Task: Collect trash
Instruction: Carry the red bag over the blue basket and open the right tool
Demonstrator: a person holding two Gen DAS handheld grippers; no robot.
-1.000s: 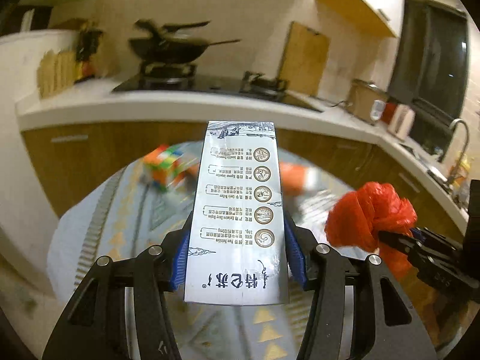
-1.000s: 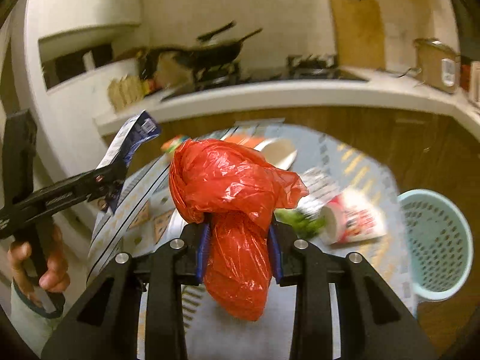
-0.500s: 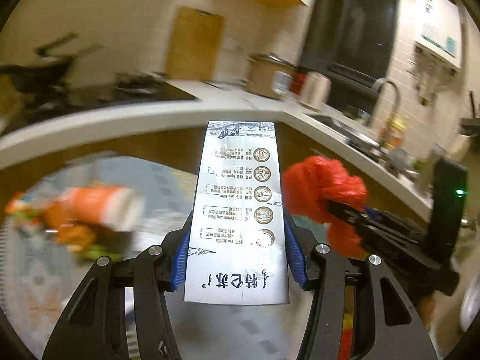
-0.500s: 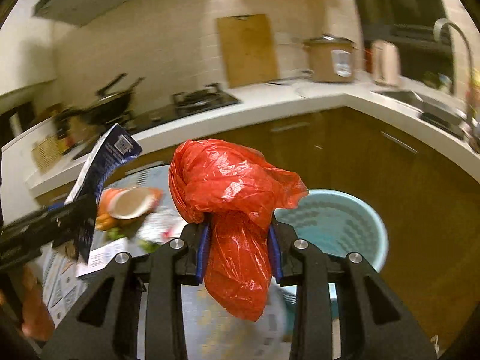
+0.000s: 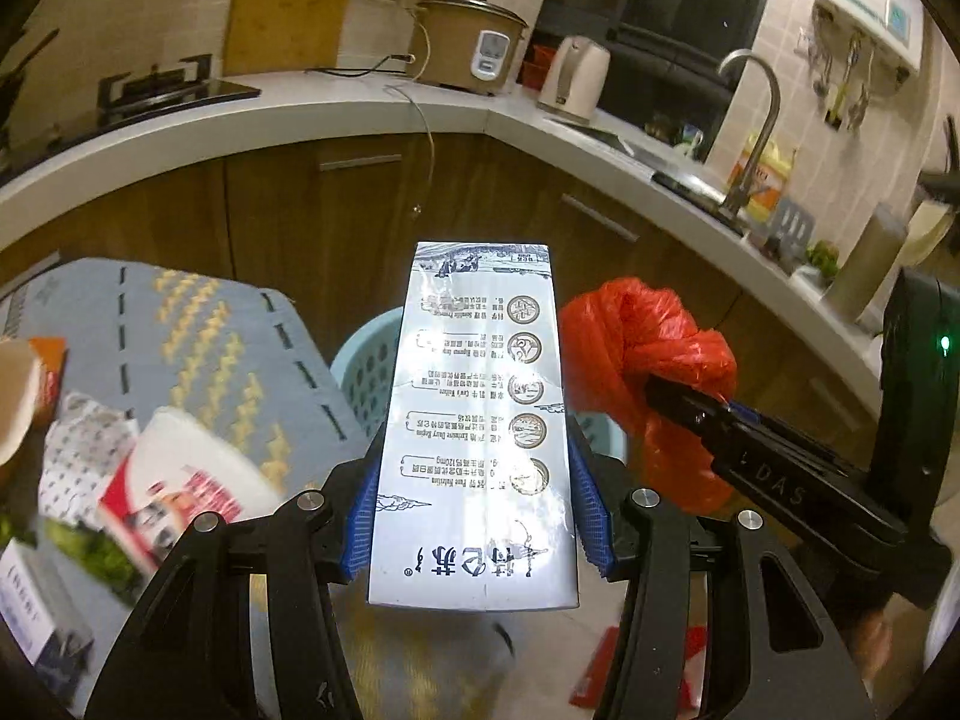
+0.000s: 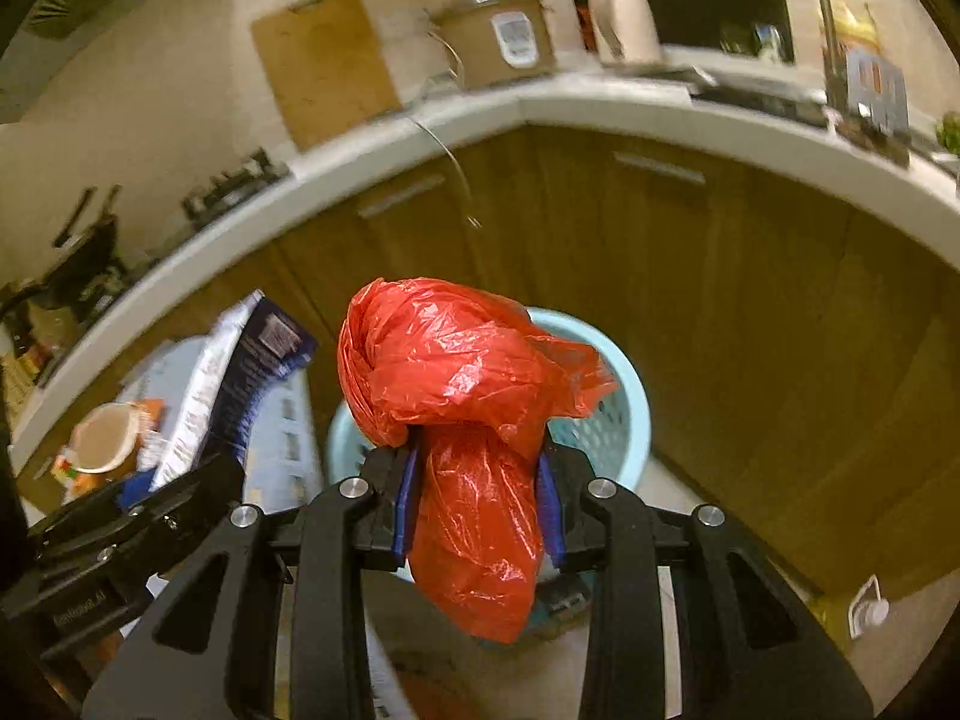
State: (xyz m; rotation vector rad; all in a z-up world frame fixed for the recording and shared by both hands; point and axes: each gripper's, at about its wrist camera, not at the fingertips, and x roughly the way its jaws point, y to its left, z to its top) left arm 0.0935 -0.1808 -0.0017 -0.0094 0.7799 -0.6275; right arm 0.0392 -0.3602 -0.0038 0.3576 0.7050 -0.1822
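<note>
Both tongs are loaded right now: the left tongs are clamped on a flat milk carton, the right tongs on a balled-up red plastic bag. Both sit over the light blue basket on the floor, beside the cloth-covered surface. My take: get each piece fully inside the rim before letting go. The carton is long, so tip it nose-down or it may catch the edge. More wrappers remain on the surface.

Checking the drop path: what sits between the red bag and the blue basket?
Nothing: in the right wrist view the red bag hangs directly before the blue basket.
</note>
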